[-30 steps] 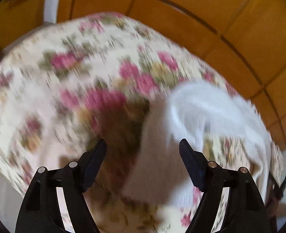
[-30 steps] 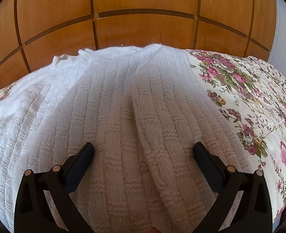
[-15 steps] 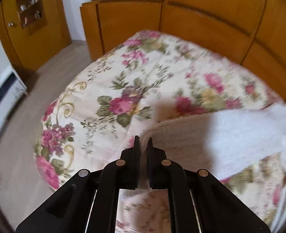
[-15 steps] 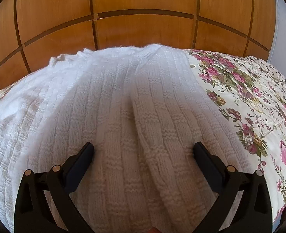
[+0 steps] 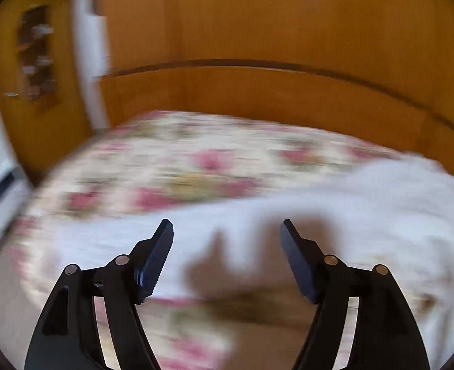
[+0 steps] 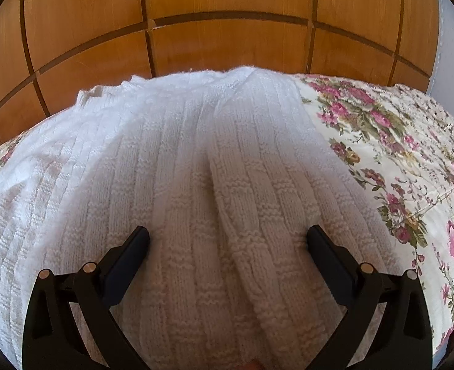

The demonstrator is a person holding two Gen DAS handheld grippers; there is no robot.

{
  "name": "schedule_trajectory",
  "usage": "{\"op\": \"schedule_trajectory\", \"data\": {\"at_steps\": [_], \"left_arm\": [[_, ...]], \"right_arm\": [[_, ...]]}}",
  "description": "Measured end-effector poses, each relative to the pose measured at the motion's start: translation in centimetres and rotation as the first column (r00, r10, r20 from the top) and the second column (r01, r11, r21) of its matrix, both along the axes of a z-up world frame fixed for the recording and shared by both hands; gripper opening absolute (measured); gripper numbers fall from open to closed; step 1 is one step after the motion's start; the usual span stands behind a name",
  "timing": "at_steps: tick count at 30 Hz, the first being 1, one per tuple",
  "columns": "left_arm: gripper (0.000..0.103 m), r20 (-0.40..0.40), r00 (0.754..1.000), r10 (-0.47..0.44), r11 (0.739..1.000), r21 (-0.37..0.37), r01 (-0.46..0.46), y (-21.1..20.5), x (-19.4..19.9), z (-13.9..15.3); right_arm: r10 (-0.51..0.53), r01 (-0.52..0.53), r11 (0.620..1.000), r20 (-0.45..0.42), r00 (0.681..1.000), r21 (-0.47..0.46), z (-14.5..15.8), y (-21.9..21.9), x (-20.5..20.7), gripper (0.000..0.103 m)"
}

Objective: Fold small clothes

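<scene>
A white knitted garment (image 6: 196,185) lies spread on a floral bedspread (image 6: 411,160). In the right wrist view a folded-over part forms a ridge down its middle. My right gripper (image 6: 227,234) is open, low over the garment, its fingers on either side of that ridge. In the blurred left wrist view the garment (image 5: 381,203) stretches across from the right. My left gripper (image 5: 227,231) is open and empty above the garment's near edge, its shadow falling on the cloth.
Wooden panelled wall (image 6: 227,30) stands behind the bed. In the left wrist view the floral bedspread (image 5: 196,160) runs to the wall, and a wooden door with a shelf (image 5: 36,52) and floor lie at the left.
My left gripper closed on the garment's sleeve half a second ago, then swung right and opened, letting it go. The right gripper has not moved.
</scene>
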State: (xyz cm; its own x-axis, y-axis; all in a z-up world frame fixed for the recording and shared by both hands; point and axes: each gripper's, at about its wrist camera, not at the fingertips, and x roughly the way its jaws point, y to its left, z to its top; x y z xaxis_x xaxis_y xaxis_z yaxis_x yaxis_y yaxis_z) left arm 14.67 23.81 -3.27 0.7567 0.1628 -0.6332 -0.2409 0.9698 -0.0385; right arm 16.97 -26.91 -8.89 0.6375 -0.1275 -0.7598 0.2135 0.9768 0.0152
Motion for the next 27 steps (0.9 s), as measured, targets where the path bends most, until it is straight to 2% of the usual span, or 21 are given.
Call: {"op": "schedule_trajectory", "data": {"at_steps": [3, 5, 7, 9, 10, 11, 12, 14, 15, 18, 21, 22, 23, 24, 25, 27], "left_arm": [[0.071, -0.014, 0.987, -0.159, 0.979, -0.131, 0.155, -6.7, 0.7, -0.9], [0.071, -0.016, 0.962, -0.272, 0.943, -0.205, 0.263, -11.7, 1.0, -1.8], [0.071, -0.024, 0.932, -0.360, 0.914, -0.211, 0.348, -15.9, 1.2, -2.8], [0.071, -0.031, 0.916, -0.400, 0.904, -0.176, 0.389, -18.3, 1.2, -3.9], [0.071, -0.043, 0.914, -0.403, 0.910, -0.123, 0.396, -19.3, 1.2, -4.8], [0.073, -0.058, 0.916, -0.397, 0.916, -0.089, 0.392, -19.7, 1.2, -5.6], [0.073, -0.064, 0.915, -0.397, 0.916, -0.090, 0.391, -19.9, 1.0, -6.1], [0.077, -0.029, 0.918, -0.395, 0.911, -0.141, 0.388, -19.0, 0.5, -5.9], [0.080, -0.024, 0.921, -0.390, 0.910, -0.165, 0.381, -18.7, 0.6, -6.0], [0.081, -0.010, 0.922, -0.386, 0.898, -0.231, 0.374, -17.7, 0.1, -6.2], [0.087, -0.014, 0.926, -0.378, 0.902, -0.231, 0.365, -17.7, -0.1, -6.4], [0.087, -0.020, 0.928, -0.373, 0.905, -0.227, 0.359, -17.8, -0.1, -6.4], [0.088, -0.022, 0.928, -0.371, 0.906, -0.230, 0.357, -17.8, 0.0, -6.5], [0.088, -0.023, 0.929, -0.370, 0.905, -0.233, 0.355, -17.7, 0.1, -6.5], [0.088, -0.022, 0.929, -0.370, 0.903, -0.243, 0.355, -17.6, 0.1, -6.5], [0.089, -0.019, 0.928, -0.371, 0.899, -0.257, 0.354, -17.4, -0.1, -6.6]], "right_arm": [[0.013, -0.012, 1.000, -0.040, 0.999, 0.018, 0.1, -0.4, 0.5, 0.101], [0.042, -0.041, 0.998, -0.043, 0.998, 0.042, 1.0, -0.9, 0.1, 0.101], [0.017, -0.020, 0.995, 0.035, 0.999, 0.099, 2.5, -2.6, -1.9, 0.101], [-0.034, 0.025, 0.991, 0.071, 0.997, 0.130, 3.8, -4.7, -3.9, 0.101], [-0.061, 0.049, 0.989, 0.081, 0.995, 0.139, 4.3, -5.9, -4.9, 0.097], [-0.078, 0.065, 0.987, 0.085, 0.993, 0.146, 4.6, -7.0, -5.9, 0.090], [-0.090, 0.078, 0.985, 0.075, 0.993, 0.155, 4.7, -8.3, -7.0, 0.086], [-0.105, 0.096, 0.981, 0.047, 0.993, 0.168, 4.5, -10.0, -8.5, 0.069], [-0.111, 0.104, 0.978, 0.033, 0.993, 0.182, 4.2, -10.8, -9.5, 0.065], [-0.100, 0.103, 0.965, -0.025, 0.995, 0.241, 2.8, -12.1, -11.4, 0.062], [-0.073, 0.086, 0.944, -0.055, 0.996, 0.317, 1.5, -12.2, -12.4, 0.062], [-0.068, 0.078, 0.951, -0.045, 0.997, 0.299, 1.4, -11.9, -12.5, 0.058], [-0.057, 0.065, 0.960, -0.037, 0.998, 0.273, 1.5, -11.4, -12.5, 0.047], [-0.028, 0.038, 0.966, -0.040, 0.999, 0.254, 1.6, -10.7, -12.3, 0.041], [-0.009, 0.019, 0.968, -0.041, 0.999, 0.250, 1.6, -10.3, -12.2, 0.028], [0.028, -0.016, 0.972, -0.049, 0.998, 0.234, 2.0, -9.6, -11.8, 0.015]]}}
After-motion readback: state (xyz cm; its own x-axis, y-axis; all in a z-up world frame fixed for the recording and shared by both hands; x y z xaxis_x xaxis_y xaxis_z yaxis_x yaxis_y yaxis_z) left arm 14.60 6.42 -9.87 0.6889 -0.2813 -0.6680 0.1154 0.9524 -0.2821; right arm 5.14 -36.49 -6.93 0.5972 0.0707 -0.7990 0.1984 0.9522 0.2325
